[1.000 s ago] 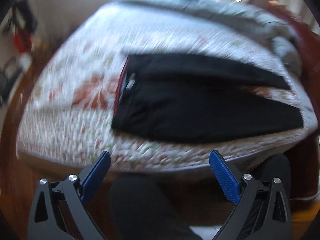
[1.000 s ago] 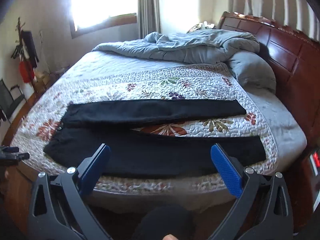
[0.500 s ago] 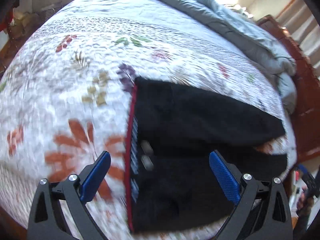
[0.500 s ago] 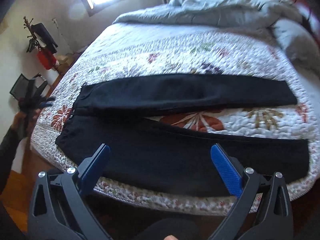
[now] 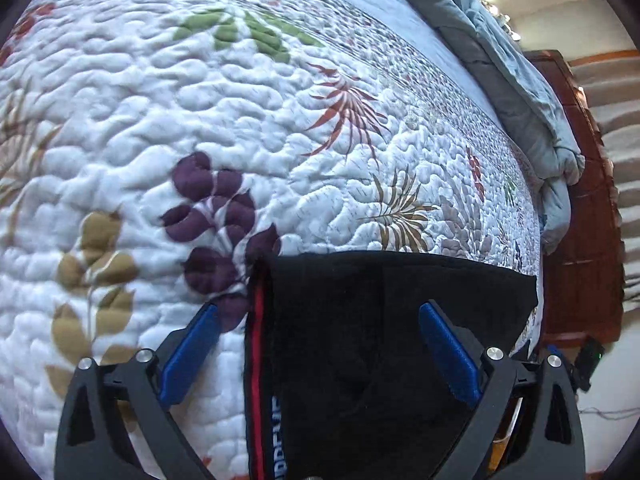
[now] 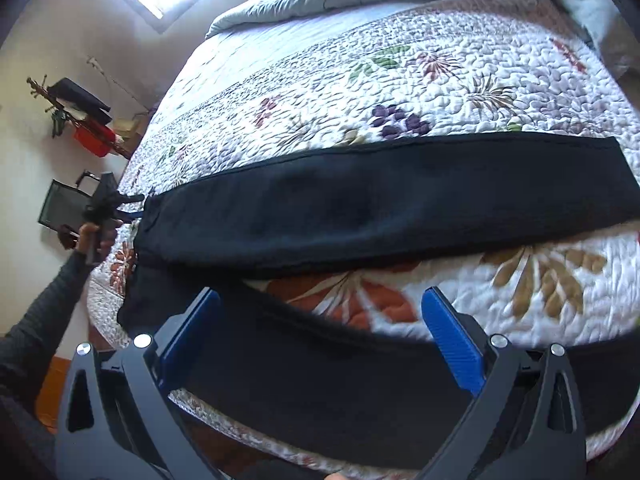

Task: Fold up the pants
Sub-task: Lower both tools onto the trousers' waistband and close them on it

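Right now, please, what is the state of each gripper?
Left gripper: open, holding nothing, fingers either side of the pants waistband.
Right gripper: open, holding nothing, above the near leg.

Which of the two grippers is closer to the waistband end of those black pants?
The left gripper: it hovers open right over the red-trimmed waistband. The right gripper hangs open over the near pant leg, further along from the waist.

Home bedroom: quilted bed [image 6: 460,80], wooden headboard [image 5: 580,240].
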{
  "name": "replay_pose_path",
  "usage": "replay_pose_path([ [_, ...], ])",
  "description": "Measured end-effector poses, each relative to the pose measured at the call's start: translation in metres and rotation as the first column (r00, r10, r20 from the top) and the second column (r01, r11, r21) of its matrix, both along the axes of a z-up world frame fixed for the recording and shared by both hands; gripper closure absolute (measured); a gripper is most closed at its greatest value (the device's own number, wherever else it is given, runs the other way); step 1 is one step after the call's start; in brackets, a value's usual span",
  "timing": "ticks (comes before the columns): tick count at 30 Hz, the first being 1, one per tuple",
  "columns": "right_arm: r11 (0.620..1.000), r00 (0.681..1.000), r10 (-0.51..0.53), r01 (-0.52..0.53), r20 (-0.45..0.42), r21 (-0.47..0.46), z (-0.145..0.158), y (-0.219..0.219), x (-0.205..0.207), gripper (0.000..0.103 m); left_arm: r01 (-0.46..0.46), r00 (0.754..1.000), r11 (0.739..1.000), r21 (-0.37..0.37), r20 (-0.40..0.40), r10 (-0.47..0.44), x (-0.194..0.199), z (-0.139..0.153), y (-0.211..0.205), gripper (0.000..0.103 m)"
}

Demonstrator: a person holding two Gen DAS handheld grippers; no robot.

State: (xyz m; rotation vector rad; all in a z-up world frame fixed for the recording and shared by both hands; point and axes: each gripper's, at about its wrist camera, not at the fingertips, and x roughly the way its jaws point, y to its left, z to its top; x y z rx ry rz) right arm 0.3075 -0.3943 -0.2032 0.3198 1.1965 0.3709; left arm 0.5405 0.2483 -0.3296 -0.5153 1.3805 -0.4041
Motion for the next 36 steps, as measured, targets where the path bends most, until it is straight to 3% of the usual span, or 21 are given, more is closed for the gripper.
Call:
replay_pose_path([
  [3, 0.998, 0.999, 0.017, -0.015, -0.041, 0.053, -0.006, -0.039, 0.026, 0.003, 0.054, 0.999, 0.997, -0.064, 0.001, -0.054, 0.004, 0.000, -0.008, 0.005],
  [7, 0.996, 0.995, -0.016, 0.025, -0.100, 0.089, -0.011, -0.109, 0.064, 0.003, 0.097, 0.995, 0.994, -0.040, -0.021, -0.098, 0.008, -0.005, -0.016, 0.006],
  [11, 0.990, 0.984, -0.126, 0.133, -0.127, 0.042, -0.020, -0.196, 0.102, 0.003, 0.096, 0.995, 0.995, -0.011, -0.038, -0.097, 0.012, -0.009, -0.016, 0.016],
  [13, 0.980, 0.969, -0.192, 0.197, -0.158, 0.013, -0.034, -0.241, 0.119, 0.003, 0.106, 0.994, 0.994, 0.040, -0.040, -0.104, 0.011, -0.009, -0.016, 0.027],
  [17, 0.973, 0.948, -0.232, 0.226, -0.218, -0.051, -0.072, -0.292, 0.143, 0.003, 0.104, 0.994, 0.991, 0.084, -0.050, -0.100, 0.011, -0.008, -0.019, 0.029],
  [20, 0.978, 0.952, -0.207, 0.203, -0.225, -0.040, -0.090, -0.303, 0.157, 0.003, 0.109, 0.993, 0.987, 0.121, -0.052, -0.103, 0.011, -0.008, -0.024, 0.027],
  [24, 0.990, 0.961, -0.139, 0.134, -0.239, -0.039, -0.109, -0.303, 0.171, 0.002, 0.112, 0.993, 0.984, 0.141, -0.053, -0.106, 0.013, -0.012, -0.033, 0.013],
  [27, 0.996, 0.968, -0.092, 0.093, -0.231, -0.007, -0.110, -0.304, 0.172, 0.002, 0.131, 0.991, 0.973, 0.188, -0.046, -0.124, 0.011, -0.011, -0.043, 0.013],
  [29, 0.997, 0.972, -0.019, 0.036, -0.233, 0.069, -0.109, -0.299, 0.168, 0.003, 0.130, 0.991, 0.971, 0.198, -0.039, -0.125, 0.009, -0.008, -0.044, 0.020],
  [31, 0.993, 0.972, 0.015, 0.013, -0.235, 0.115, -0.107, -0.294, 0.167, 0.004, 0.131, 0.991, 0.963, 0.234, -0.032, -0.127, 0.006, -0.005, -0.043, 0.039],
  [34, 0.987, 0.971, 0.007, 0.031, -0.239, 0.155, -0.114, -0.303, 0.170, 0.004, 0.098, 0.995, 0.966, 0.237, -0.034, -0.093, 0.005, -0.006, -0.036, 0.047],
  [36, 0.986, 0.974, 0.003, 0.034, -0.226, 0.163, -0.114, -0.308, 0.170, 0.013, 0.087, 0.996, 0.964, 0.252, -0.035, -0.081, 0.006, -0.007, -0.037, 0.049],
])
